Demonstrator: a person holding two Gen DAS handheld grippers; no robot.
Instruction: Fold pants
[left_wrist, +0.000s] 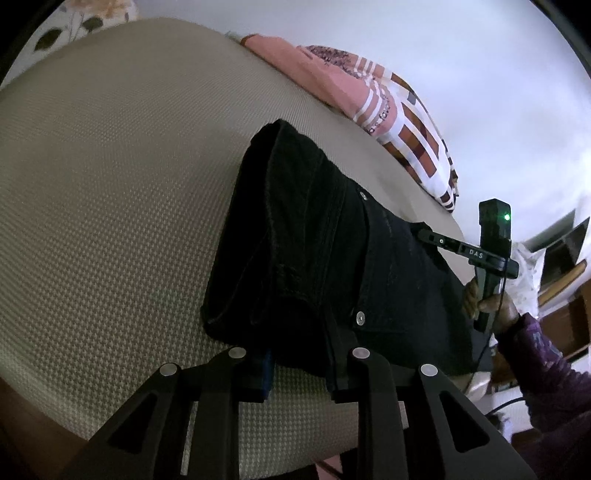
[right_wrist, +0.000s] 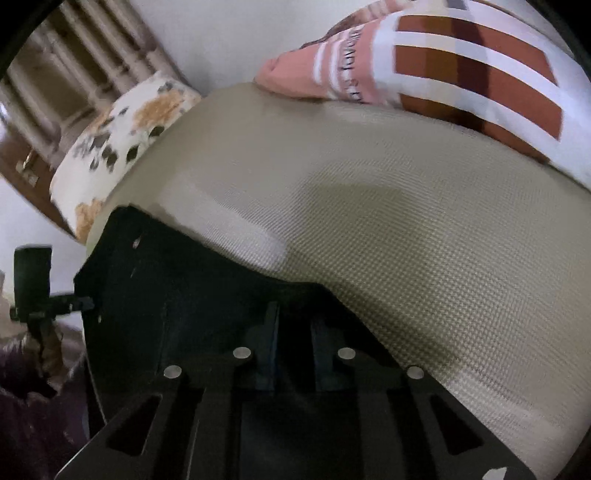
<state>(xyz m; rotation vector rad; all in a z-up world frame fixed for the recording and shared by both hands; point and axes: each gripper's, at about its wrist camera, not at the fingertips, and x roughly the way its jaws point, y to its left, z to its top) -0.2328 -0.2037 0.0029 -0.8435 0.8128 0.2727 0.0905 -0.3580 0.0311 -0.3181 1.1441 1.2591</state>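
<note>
Gripping the black pants (left_wrist: 325, 240) at the bed (left_wrist: 110, 184) edge, both tongs, left (left_wrist: 301, 369) and right (right_wrist: 293, 354), are clenched; thick cloth may slip out.

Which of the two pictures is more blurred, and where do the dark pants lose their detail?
Right wrist view: more blurred, the striped pillow smeared; the pants are almost flat black around the right gripper. Left wrist view: sharper, seams and rivets on the pants show; the bed bulges from fisheye distortion.
</note>
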